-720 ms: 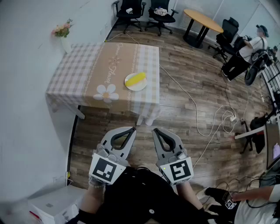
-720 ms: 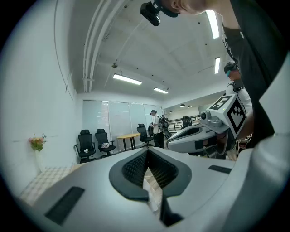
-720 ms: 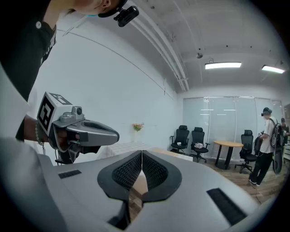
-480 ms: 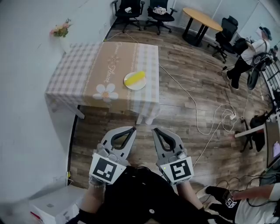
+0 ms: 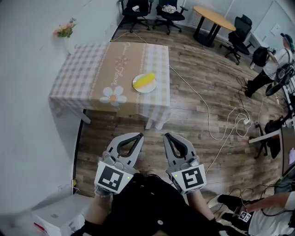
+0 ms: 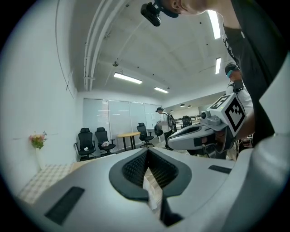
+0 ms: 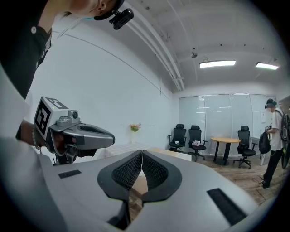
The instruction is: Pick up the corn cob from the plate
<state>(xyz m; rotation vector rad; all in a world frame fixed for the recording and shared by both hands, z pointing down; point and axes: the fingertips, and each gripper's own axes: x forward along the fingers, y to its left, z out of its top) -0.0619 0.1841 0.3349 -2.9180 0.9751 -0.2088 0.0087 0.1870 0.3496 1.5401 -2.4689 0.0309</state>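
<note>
Checked table (image 5: 78,73) w/ plate (image 5: 137,87) bearing corn cob (image 5: 146,81), well ahead of left gripper (image 5: 137,136) & right gripper (image 5: 167,136), both clenched, empty; cob prob. stiff, lightish, rolls, so grip mid-length, crosswise.

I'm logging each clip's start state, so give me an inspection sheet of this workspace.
Surface: table with a checked cloth, by the wall.
Job's things: corn lying on the plate, not yet picked up.
Clutter: flowers by the table's far corner.
Grippers: left gripper and right gripper both have fingers together, hold nothing, and are well short of the table.
Cables: white cable across the floor.
Surroundings: chairs, round table, person at right.
</note>
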